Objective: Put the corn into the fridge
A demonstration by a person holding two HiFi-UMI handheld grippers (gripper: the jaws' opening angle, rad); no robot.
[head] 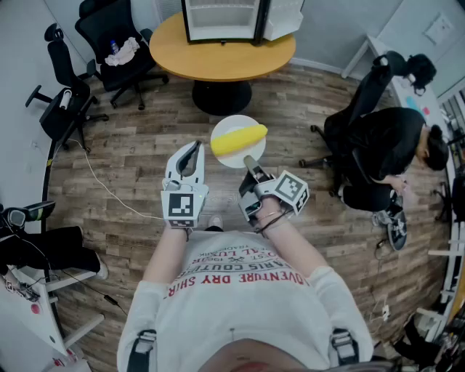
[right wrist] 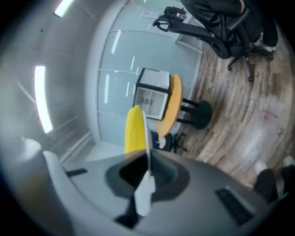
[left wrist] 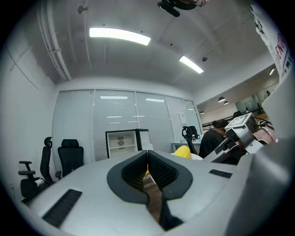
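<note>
So the corn (head: 240,136) is seen lying on a small white plate (head: 234,158), and the plate's near rim is clamped by the right gripper (head: 251,164). Its jaws are shut down tight on the rim. In the right gripper view the plate (right wrist: 146,133) is seen edge-on running straight out of the jaws, with the corn (right wrist: 134,129) sitting against its left face. The plate is held out over the wood floor (head: 145,156), on the near side of the round table (head: 218,62), not yet over the tabletop.

The left gripper (head: 193,148) is carried just beside the plate, also on the near side of the table. Its jaws are closed on each other and nothing is held between them, which is plain in the left gripper view.

The mini fridge (head: 221,18) is parked on the far part of the round table with its door swung open to the right, and a white interior is shown. The table's black pedestal base (head: 221,98) is planted below the near edge of the tabletop, between the plate and the fridge.

Other stuff: two black office chairs (head: 116,43) are parked left of the table, one with something white dumped on its seat. A white cable (head: 109,190) is trailed across the floor, left and nearer than the table. Right of the table, well apart from it, a person in black (head: 392,145) is seated on another black chair, bent toward a desk.
</note>
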